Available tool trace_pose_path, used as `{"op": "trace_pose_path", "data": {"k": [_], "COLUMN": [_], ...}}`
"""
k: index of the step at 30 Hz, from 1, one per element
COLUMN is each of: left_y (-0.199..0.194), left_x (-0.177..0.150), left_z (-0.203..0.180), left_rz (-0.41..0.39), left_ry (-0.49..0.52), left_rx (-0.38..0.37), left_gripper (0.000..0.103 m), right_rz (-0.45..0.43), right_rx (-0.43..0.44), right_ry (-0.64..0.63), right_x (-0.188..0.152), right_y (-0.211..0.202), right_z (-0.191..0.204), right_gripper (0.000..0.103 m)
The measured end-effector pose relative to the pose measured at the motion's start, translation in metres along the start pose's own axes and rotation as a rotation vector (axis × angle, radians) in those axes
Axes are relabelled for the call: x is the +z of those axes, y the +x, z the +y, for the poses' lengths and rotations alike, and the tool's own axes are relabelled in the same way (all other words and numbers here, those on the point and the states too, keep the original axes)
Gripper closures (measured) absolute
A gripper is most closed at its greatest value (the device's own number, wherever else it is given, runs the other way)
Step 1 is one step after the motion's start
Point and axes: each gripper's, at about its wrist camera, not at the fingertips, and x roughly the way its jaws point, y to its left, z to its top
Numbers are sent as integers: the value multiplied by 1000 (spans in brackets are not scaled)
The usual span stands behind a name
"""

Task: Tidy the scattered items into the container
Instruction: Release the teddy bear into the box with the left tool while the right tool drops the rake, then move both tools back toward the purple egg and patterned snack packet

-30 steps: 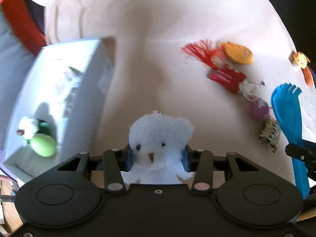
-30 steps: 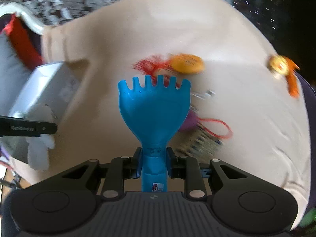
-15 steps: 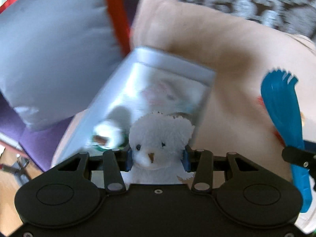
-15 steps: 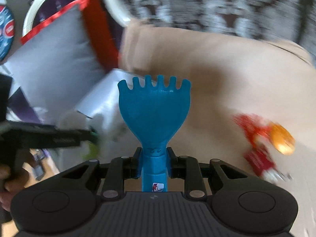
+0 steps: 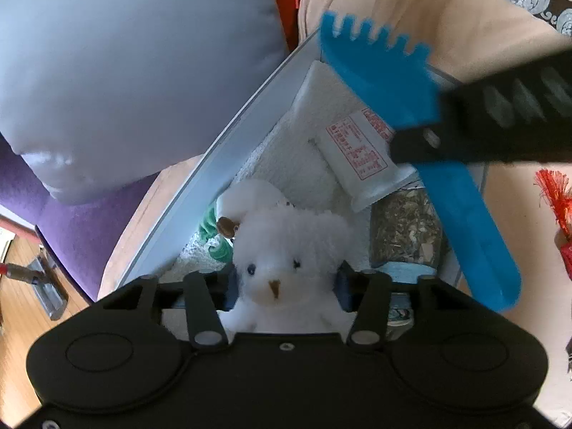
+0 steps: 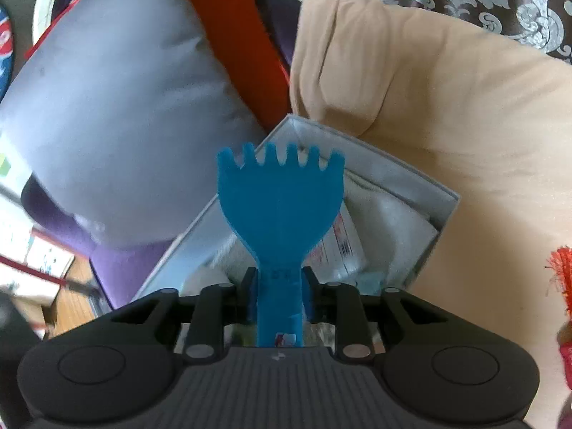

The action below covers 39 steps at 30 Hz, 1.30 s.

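Note:
My left gripper (image 5: 284, 287) is shut on a white plush bear (image 5: 282, 250) and holds it over the open grey box (image 5: 228, 136). My right gripper (image 6: 280, 295) is shut on the handle of a blue toothed plastic scoop (image 6: 280, 193), also above the box (image 6: 393, 164). In the left wrist view the scoop (image 5: 386, 71) and the right gripper's black fingers (image 5: 500, 114) cross over the box. Inside the box lie a white packet with red print (image 5: 361, 153), a jar of dried bits (image 5: 404, 228), a white and green soft toy (image 5: 221, 228) and white padding.
The box sits on a peach blanket (image 6: 447, 89). A grey cushion (image 5: 125, 71) and a red strip (image 6: 228, 35) lie to its left, on purple fabric (image 5: 78, 221). A red tassel toy (image 5: 557, 196) lies on the blanket at the right. Wooden floor shows at lower left.
Both grippers have swung left from the scattered toys to above the box. The scoop has moved in over the box's far end. Each gripper keeps its hold.

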Motion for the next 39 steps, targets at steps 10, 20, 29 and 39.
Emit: {"op": "trace_pose_path", "data": {"k": [10,20,29,39], "left_y": [-8,-74,-82,-52], "left_x": [-15,-39,-80,-136], "left_z": [-3,-43,-143,-259], "left_rz": [-13,-105,-74,0], "left_ry": [18,115,293,503], "left_rx": [7,-93,-213,-274], "left_gripper": [43,36,35,34], "right_rz": [-60,-151,-212,-173], "right_rx": [27,-63,-318,-390], "right_ry": [31,154,434,715], "right_x": [-15,-100,-247,-360], "right_y": [-27,-132,-219,-220], "right_z": [-25,-125,-261,-350], "right_gripper": [61,57,50,50]}}
